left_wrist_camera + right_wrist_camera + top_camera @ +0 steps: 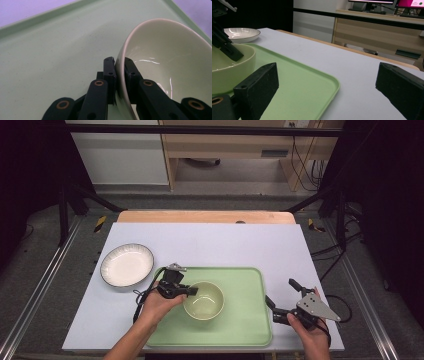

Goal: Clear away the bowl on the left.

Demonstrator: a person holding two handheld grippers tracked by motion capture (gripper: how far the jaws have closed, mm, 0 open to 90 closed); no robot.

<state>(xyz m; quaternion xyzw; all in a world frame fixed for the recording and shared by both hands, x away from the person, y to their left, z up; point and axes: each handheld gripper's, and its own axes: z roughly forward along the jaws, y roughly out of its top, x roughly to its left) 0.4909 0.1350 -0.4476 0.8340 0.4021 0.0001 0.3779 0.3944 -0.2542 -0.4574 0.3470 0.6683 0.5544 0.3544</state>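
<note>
bowl (165,57) rim between clamped left gripper (120,67) jaws

Fixed cam looks down from above my side. My left gripper cam sits right up against the pale green ceramic bowl (165,62); my right one looks low across the light green plastic tray (312,82), catching both too.

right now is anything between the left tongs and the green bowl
No. The left tongs are already clamped on the rim of the pale green ceramic bowl, one jaw inside and one outside, on the green plastic tray.
</note>
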